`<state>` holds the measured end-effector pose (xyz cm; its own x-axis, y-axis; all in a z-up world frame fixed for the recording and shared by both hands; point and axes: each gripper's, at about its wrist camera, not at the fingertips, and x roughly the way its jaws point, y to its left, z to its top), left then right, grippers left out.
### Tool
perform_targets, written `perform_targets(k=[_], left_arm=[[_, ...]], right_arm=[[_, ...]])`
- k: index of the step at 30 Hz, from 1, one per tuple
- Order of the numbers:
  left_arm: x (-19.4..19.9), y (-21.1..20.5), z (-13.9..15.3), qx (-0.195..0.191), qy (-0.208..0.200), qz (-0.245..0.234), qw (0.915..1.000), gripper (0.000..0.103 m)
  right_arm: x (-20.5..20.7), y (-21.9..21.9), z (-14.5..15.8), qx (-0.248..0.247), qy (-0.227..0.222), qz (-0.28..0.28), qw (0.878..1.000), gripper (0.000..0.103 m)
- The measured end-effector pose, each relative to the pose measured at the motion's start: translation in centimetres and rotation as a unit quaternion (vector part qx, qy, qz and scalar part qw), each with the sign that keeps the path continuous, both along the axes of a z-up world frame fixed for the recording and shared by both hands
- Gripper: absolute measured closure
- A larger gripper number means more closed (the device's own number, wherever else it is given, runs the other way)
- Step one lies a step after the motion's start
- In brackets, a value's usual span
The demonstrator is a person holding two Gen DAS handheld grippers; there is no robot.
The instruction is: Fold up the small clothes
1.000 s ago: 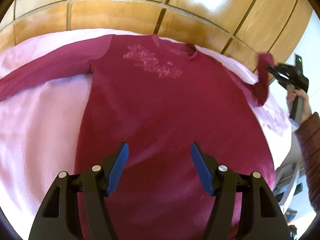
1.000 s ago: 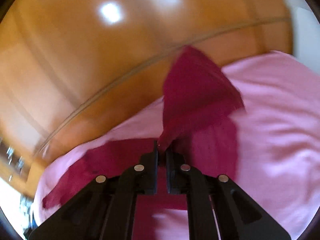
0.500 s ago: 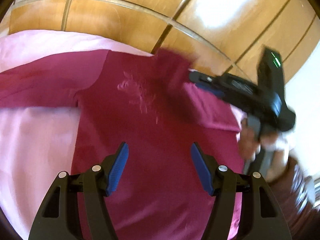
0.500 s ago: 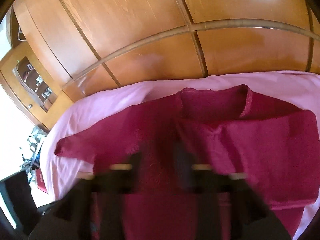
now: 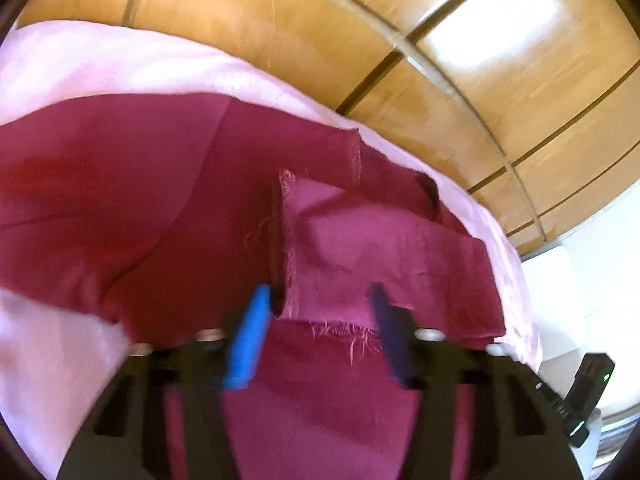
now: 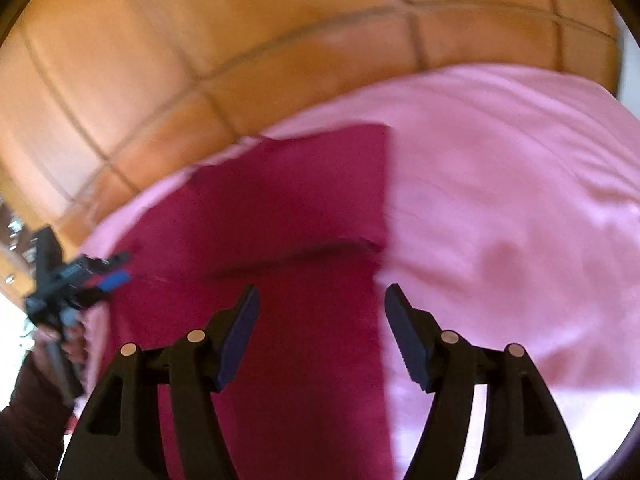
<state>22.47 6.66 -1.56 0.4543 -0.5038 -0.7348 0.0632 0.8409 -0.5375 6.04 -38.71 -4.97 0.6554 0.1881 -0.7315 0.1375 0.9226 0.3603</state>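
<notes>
A dark red long-sleeved shirt (image 5: 168, 208) lies spread on a pink bedsheet (image 5: 100, 64). Its right sleeve (image 5: 384, 248) is folded across the chest, frayed cuff toward me. My left gripper (image 5: 318, 300) is open, low over the shirt, with the sleeve's cuff end between its blue pads (image 5: 248, 332). In the right wrist view the shirt (image 6: 288, 208) has a straight folded edge on its right side. My right gripper (image 6: 322, 300) is open and empty above that edge. The left gripper (image 6: 100, 276) shows at the far left there.
A wooden panelled wardrobe (image 5: 400, 32) stands behind the bed. The pink sheet (image 6: 512, 200) stretches to the right of the shirt. The right gripper's body (image 5: 580, 392) and white furniture (image 5: 560, 296) sit at the bed's right edge.
The right gripper carried the right sleeve across the chest, let it go and pulled back to the right side. The left gripper moved forward over the shirt to the folded sleeve.
</notes>
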Motion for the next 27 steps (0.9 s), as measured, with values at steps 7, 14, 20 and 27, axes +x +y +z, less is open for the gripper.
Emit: perform_targets(k=[7, 14, 20, 27], left_arm=[[0.7, -1.3, 2.6, 0.018, -0.046, -0.019, 0.9986, 0.089], [0.1, 0.8, 5.4, 0.049, -0.094, 0.016, 0.9942, 0.090], [0.5, -0.2, 0.2, 0.111, -0.040, 0.003, 0.9931, 0.090], [0.5, -0.4, -0.1, 0.124, -0.055, 0.007, 0.9907, 0.090]], right_arm=[[3.2, -1.3, -2.6, -0.017, 0.019, -0.047, 0.999, 0.047], [4.9, -2.2, -2.8, -0.004, 0.016, -0.083, 0.996, 0.055], [3.0, -1.2, -1.9, -0.042, 0.032, -0.039, 0.998, 0.055], [4.6, 2.8, 3.4, -0.061, -0.056, 0.035, 0.996, 0.036]])
